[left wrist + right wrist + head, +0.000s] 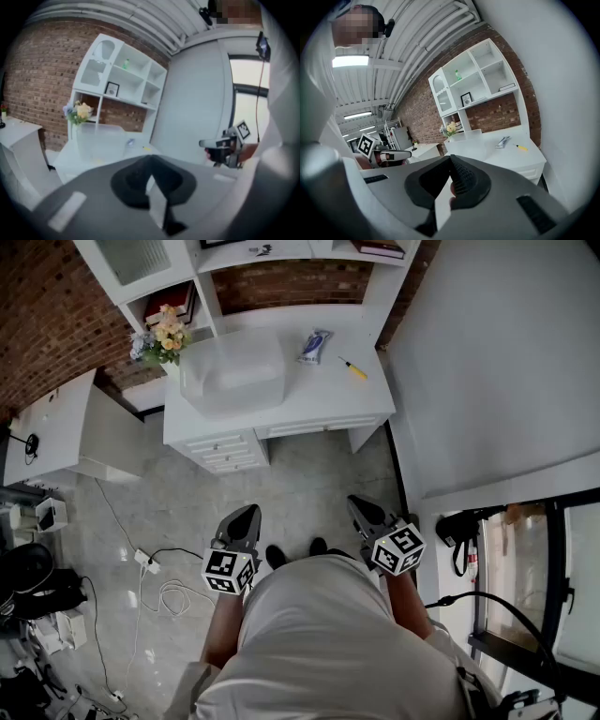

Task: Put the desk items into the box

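A translucent plastic box (232, 371) stands on the white desk (281, 409) far ahead of me. Right of it lie a blue-and-white packet (316, 345) and a small yellow-handled screwdriver (353, 368). Both grippers are held at waist height, well short of the desk. The left gripper (246, 516) and the right gripper (362, 508) are shut with nothing in them. From the left gripper (150, 161) view the box (101, 140) and the packet (130, 142) show beyond its shut jaws. In the right gripper (451, 161) view I see the box (466, 140), the packet (503, 142) and the screwdriver (520, 147).
A vase of flowers (161, 337) stands at the desk's left corner, under white shelves (159, 277) on a brick wall. A white side table (66, 427) is at the left. Cables and a power strip (150, 563) lie on the floor. A grey wall (497, 362) runs along the right.
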